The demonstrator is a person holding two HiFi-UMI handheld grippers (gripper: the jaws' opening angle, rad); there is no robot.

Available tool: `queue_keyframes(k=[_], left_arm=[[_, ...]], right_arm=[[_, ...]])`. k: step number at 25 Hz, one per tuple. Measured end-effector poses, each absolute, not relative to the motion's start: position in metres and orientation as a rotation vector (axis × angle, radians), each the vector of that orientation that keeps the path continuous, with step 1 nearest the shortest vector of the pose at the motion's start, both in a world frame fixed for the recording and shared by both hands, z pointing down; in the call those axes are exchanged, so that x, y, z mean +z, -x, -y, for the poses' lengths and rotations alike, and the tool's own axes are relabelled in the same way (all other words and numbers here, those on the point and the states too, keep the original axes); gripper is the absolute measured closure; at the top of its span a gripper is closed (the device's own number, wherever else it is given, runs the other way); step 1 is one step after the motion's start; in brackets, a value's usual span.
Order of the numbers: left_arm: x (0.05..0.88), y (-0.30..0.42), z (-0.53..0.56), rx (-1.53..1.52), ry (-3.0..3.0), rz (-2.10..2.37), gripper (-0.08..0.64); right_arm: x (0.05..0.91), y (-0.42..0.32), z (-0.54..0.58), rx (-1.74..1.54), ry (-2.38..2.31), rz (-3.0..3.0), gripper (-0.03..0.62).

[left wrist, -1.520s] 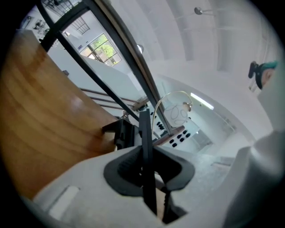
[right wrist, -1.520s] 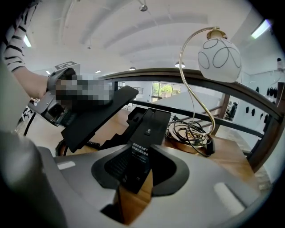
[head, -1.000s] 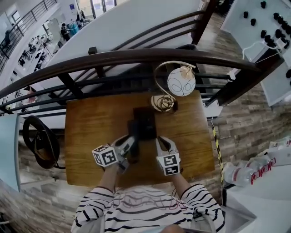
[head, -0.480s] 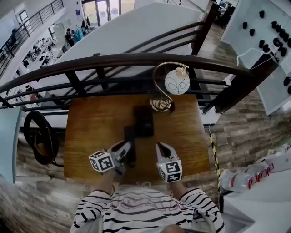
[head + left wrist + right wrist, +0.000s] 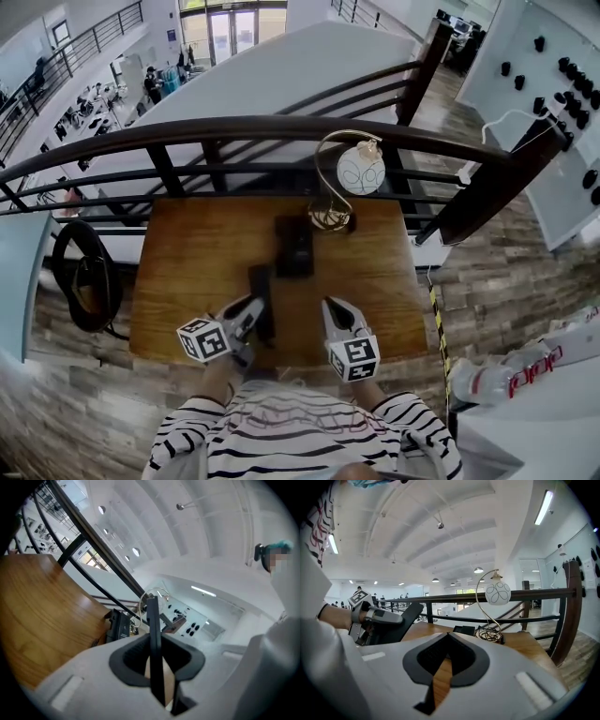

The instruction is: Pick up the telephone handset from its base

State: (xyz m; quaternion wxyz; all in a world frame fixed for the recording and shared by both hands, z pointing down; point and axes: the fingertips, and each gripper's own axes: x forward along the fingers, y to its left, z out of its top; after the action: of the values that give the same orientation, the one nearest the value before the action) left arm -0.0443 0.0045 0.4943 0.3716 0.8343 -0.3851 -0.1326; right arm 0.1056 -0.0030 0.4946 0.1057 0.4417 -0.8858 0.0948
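The wooden table (image 5: 187, 272) carries a black telephone base (image 5: 294, 246) ahead of the left gripper (image 5: 255, 302) and the right gripper (image 5: 335, 309), about midway between their lines. Farther ahead, toward the right gripper's side, stands the lamp foot (image 5: 328, 217) with its coiled cord, just beside the base.

Wooden table (image 5: 187, 281); black telephone base (image 5: 294, 246) at centre, towards the far edge; lamp (image 5: 361, 169) with white globe just right of it, by the dark railing (image 5: 234, 131); left gripper (image 5: 255, 314) clamps black handset (image 5: 259, 286), clear of base, to its near left; right gripper (image 5: 334, 311) alongside, empty, jaws apparently together.
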Motion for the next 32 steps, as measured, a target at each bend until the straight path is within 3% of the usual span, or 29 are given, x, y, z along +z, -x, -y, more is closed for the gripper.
queue_keyframes(k=[32], left_arm=[[0.49, 0.023, -0.082, -0.384, -2.127, 1.052, 0.488]], right_arm=[[0.488, -0.144, -0.071, 0.285, -1.301, 2.642, 0.589]])
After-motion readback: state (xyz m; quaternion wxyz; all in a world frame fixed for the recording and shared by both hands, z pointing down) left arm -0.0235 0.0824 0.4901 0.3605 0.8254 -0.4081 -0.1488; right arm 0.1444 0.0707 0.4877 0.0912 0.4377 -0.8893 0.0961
